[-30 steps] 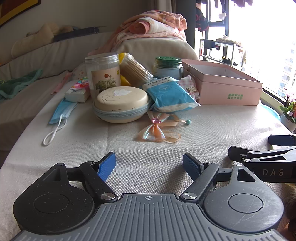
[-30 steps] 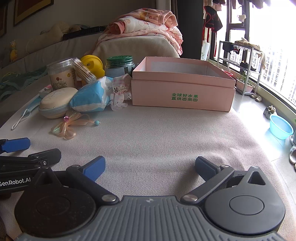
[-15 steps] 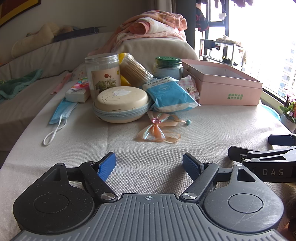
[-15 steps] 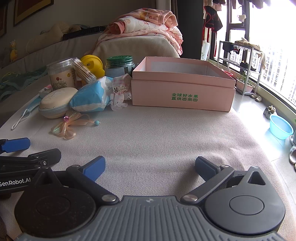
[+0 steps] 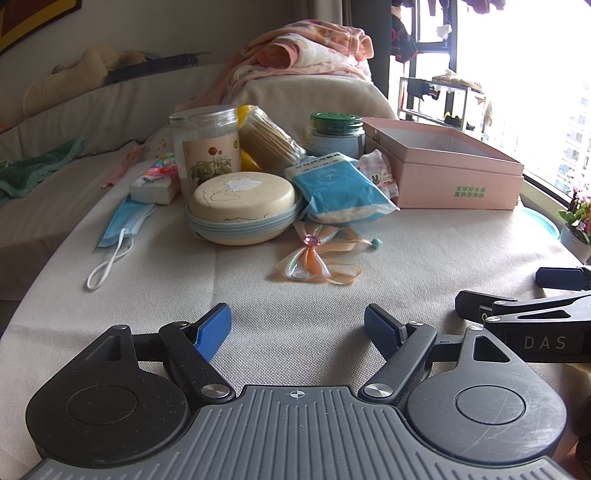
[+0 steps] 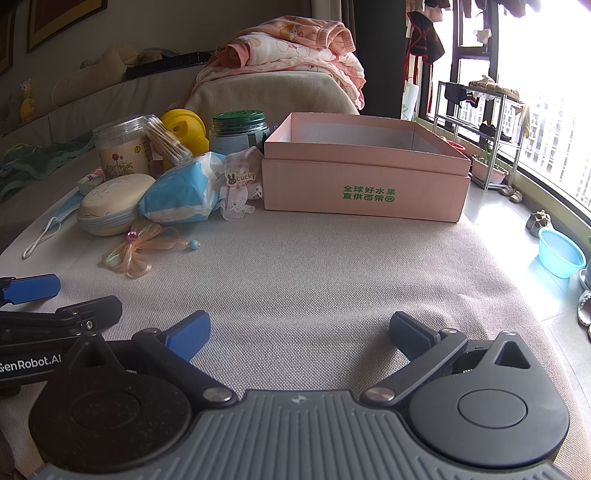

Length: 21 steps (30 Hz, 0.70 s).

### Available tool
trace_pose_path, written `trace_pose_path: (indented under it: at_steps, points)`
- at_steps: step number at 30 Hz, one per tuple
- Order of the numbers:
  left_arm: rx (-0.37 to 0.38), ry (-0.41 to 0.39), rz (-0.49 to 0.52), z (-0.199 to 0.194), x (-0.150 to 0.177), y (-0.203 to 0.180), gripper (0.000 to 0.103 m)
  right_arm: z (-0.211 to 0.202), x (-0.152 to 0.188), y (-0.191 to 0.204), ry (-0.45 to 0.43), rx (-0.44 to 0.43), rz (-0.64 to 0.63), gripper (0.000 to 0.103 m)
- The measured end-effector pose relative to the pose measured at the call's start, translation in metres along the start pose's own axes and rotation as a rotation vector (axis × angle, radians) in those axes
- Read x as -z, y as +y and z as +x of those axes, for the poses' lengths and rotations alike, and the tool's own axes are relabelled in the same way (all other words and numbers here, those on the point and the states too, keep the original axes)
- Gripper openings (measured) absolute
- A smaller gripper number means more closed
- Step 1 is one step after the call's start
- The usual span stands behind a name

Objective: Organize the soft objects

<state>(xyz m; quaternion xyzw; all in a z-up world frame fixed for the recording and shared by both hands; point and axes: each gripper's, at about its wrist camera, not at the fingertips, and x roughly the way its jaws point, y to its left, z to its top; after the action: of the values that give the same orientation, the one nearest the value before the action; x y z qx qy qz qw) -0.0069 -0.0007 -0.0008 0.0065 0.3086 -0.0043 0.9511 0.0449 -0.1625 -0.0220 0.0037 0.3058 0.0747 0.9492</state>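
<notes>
Ahead of you a beige sofa point(image 5: 110, 107) runs along the pale wall point(image 6: 177, 26), a framed picture point(image 6: 62, 18) hanging above it. To your right, bright daylight floods through tall windows point(image 6: 546, 92), past a metal rack point(image 6: 476, 122) on the glossy floor point(image 6: 498, 221).

Quick count around the one pink box point(image 6: 365, 184): three jars point(image 5: 205, 147) to its left, one zip case point(image 5: 242, 206), one blue tissue pack point(image 5: 338, 188), one ribbon bow point(image 5: 314, 254), one face mask point(image 5: 123, 225), one small tissue packet point(image 5: 155, 182).
</notes>
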Motion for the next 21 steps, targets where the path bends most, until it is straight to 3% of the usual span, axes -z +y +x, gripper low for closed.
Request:
trace_pose_path:
  at_steps: [21]
  points:
    - [0.009,0.005,0.005,0.0025,-0.0021,0.0011,0.084,-0.0001,-0.0004,0.0002,0.001,0.0,0.0,0.103]
